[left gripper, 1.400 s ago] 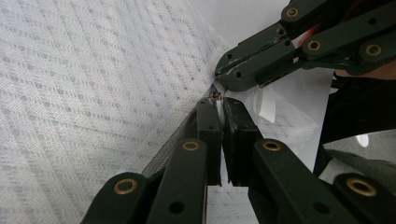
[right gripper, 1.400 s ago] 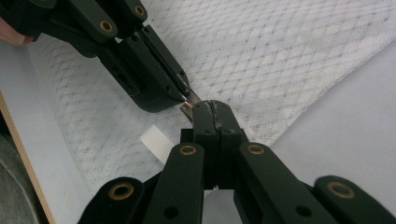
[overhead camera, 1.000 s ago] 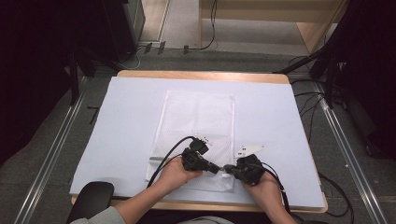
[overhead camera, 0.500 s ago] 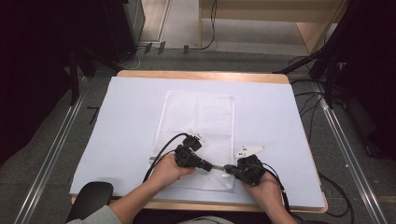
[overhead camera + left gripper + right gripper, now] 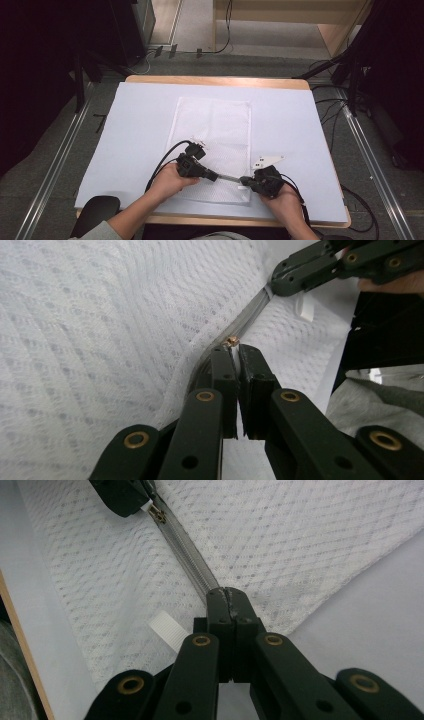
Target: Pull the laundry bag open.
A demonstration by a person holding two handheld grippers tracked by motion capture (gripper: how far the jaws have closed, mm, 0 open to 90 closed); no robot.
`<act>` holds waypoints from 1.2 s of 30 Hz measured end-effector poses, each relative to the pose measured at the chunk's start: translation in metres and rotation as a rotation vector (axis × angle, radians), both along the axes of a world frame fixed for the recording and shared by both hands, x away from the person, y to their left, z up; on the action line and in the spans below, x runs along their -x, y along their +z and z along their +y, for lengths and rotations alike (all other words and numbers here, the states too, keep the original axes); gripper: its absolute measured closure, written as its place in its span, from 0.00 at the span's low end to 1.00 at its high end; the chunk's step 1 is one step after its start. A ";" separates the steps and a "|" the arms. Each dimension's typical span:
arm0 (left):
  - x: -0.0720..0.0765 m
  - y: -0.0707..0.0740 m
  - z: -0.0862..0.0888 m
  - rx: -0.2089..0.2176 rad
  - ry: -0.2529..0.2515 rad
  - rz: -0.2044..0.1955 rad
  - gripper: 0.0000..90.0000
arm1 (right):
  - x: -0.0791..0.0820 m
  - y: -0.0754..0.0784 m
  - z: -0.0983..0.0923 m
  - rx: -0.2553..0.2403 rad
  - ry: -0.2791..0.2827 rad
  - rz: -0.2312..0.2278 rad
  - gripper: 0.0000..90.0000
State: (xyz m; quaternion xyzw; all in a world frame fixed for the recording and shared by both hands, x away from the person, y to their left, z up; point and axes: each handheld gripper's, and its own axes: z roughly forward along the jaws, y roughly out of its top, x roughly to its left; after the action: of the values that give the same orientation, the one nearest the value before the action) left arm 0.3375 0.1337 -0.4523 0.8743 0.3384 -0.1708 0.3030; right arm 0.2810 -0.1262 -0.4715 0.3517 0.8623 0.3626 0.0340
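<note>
We work on a flat white mesh laundry bag [image 5: 212, 145] that lies spread on the white-covered table [image 5: 125, 130], its near edge running between our two tongs. The left gripper [image 5: 235, 347] is clamped on the small brass zipper pull [image 5: 231, 341], which peeks out just past its tips, and the right gripper [image 5: 226, 594] is pinched shut on the end of the grey zipper tape [image 5: 187, 550], right beside the short white ribbon tag [image 5: 167, 630] that sits just to one side of its jaws. In the high view the left gripper [image 5: 214, 176] and the right gripper [image 5: 245, 180] face each other tip to tip along the bag's near hem, with a short stretch of zipper taut between them. We judge the bag very light, limp and easy to bunch: the mesh offers no stiffness, so it would ride along with any pull unless one end is anchored. That makes the zipper the sensible place to take hold, the pull in one set of tongs and the tape end in the other, kept in line with the teeth so the slider runs without snagging the netting. The pull is tiny and smooth metal, so we expect it could slip from the pads if we tug sideways or let the tape go slack.
</note>
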 end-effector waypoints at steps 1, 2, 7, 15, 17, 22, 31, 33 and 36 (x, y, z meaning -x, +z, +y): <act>0.000 0.000 0.001 -0.002 0.006 -0.001 0.98 | 0.000 0.000 0.000 0.001 0.001 -0.001 1.00; 0.000 -0.001 0.002 0.002 0.005 0.007 0.98 | 0.000 0.000 0.000 0.001 0.002 -0.002 1.00; 0.000 -0.002 0.003 0.001 0.004 0.009 0.98 | 0.000 0.000 0.000 0.002 0.007 -0.005 1.00; -0.001 0.003 0.019 0.009 0.047 0.013 0.98 | -0.001 0.000 0.000 0.008 0.011 -0.005 1.00; -0.001 0.005 0.023 0.005 0.054 0.004 0.98 | -0.001 0.001 0.001 0.009 0.012 -0.003 1.00; -0.002 0.006 0.033 0.007 0.067 0.014 0.98 | -0.001 0.001 0.001 0.010 0.019 -0.007 1.00; -0.003 0.009 0.053 -0.004 0.093 0.014 0.98 | -0.003 0.001 0.000 0.010 0.025 0.006 1.00; -0.003 0.010 0.059 -0.008 0.102 0.015 0.98 | -0.003 0.001 0.000 0.007 0.025 0.008 1.00; -0.003 0.010 0.069 -0.011 0.122 0.015 0.98 | -0.004 0.001 0.000 0.007 0.030 0.009 1.00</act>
State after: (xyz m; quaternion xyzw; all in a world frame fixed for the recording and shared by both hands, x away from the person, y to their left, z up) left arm 0.3403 0.2030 -0.4419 0.8524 0.3943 -0.1567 0.3055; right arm 0.2849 -0.1263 -0.4706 0.3404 0.8688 0.3587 0.0261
